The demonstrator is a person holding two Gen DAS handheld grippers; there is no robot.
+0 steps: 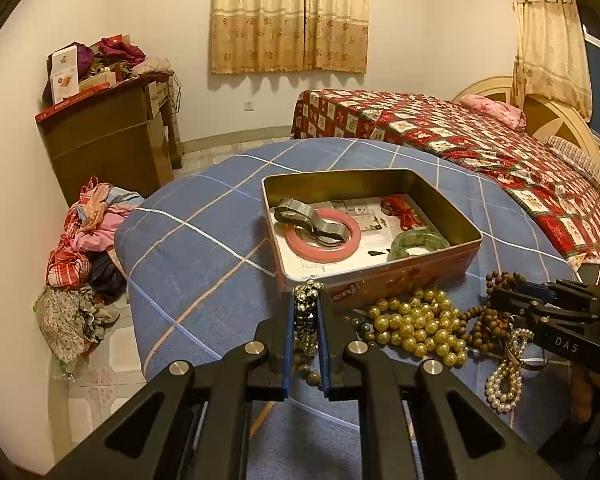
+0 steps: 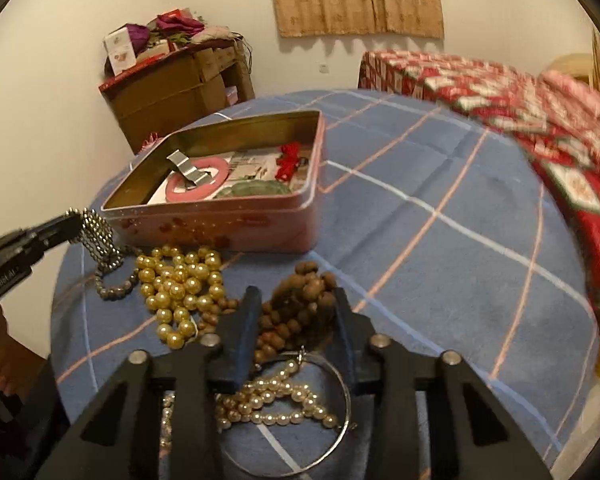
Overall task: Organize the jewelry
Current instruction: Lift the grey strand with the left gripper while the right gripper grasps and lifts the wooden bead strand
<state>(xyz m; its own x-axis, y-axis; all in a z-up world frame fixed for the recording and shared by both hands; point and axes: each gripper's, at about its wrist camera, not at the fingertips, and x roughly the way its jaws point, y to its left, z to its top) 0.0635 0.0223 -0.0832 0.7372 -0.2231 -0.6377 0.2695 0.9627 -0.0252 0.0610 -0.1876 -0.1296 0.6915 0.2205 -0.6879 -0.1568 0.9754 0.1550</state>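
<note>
Blue checked cloth covers the table (image 1: 204, 240), with a red patterned bed (image 1: 480, 144) behind it and cream curtains (image 1: 288, 16) on the far wall. Left tongs (image 1: 305, 312) reach level toward the open tin (image 1: 380, 276), clamped on a dark metallic bead bracelet (image 1: 306, 312) that hangs between the blue pads just short of the tin's near wall. Right tongs (image 2: 296, 300) point forward and down over the brown wooden bead strand (image 2: 300, 304), the beads bunched between the fingers; whether they grip it I cannot tell. Gold pearls (image 2: 180, 288) lie left of the right tongs, white pearls (image 2: 276, 400) and a thin silver bangle (image 2: 342, 380) beneath them. White letters "DAS" show on the right tool's side in the left view. Red lettering on the tin's wall is only partly readable.
</note>
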